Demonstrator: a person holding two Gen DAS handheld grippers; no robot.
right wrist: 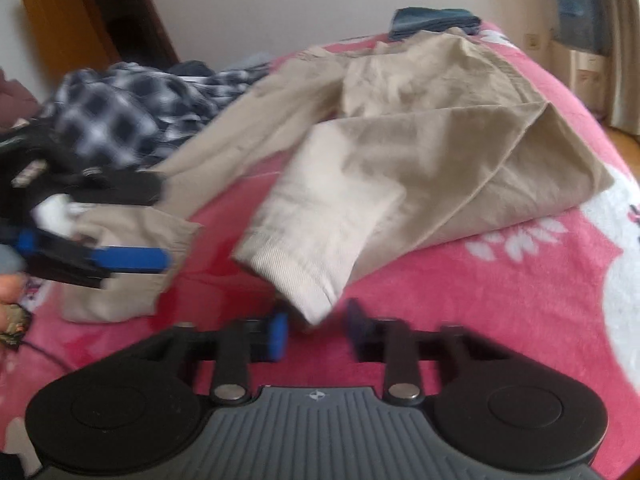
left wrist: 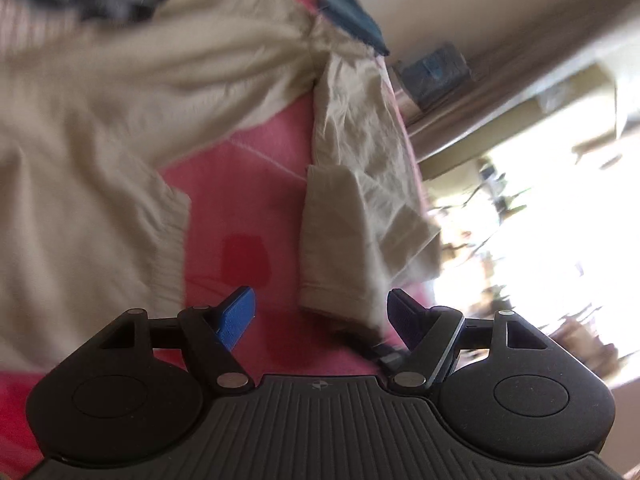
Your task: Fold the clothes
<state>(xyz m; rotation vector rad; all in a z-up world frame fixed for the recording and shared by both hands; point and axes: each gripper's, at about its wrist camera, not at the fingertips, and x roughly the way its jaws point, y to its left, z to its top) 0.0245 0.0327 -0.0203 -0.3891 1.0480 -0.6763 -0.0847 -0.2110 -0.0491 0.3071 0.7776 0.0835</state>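
A beige long-sleeved top (right wrist: 420,152) lies spread on a pink blanket (right wrist: 520,300). Its body is folded over and one sleeve runs toward me. That sleeve's ribbed cuff (right wrist: 312,292) ends between the fingers of my right gripper (right wrist: 317,326). The jaws stand narrowly apart around the cuff, with pink blanket showing beside it. The picture is blurred. My left gripper (left wrist: 320,304) is open over the blanket, and the other sleeve's cuff (left wrist: 340,280) lies just ahead of it, toward its right finger. In the right wrist view the left gripper (right wrist: 132,220) straddles that cuff (right wrist: 120,292).
A crumpled black-and-white plaid shirt (right wrist: 120,112) lies at the back left. Folded dark blue clothes (right wrist: 436,20) sit at the far edge by the wall. A hand (right wrist: 8,284) shows at the left border. The bed's edge (left wrist: 420,184) drops to the floor on the right.
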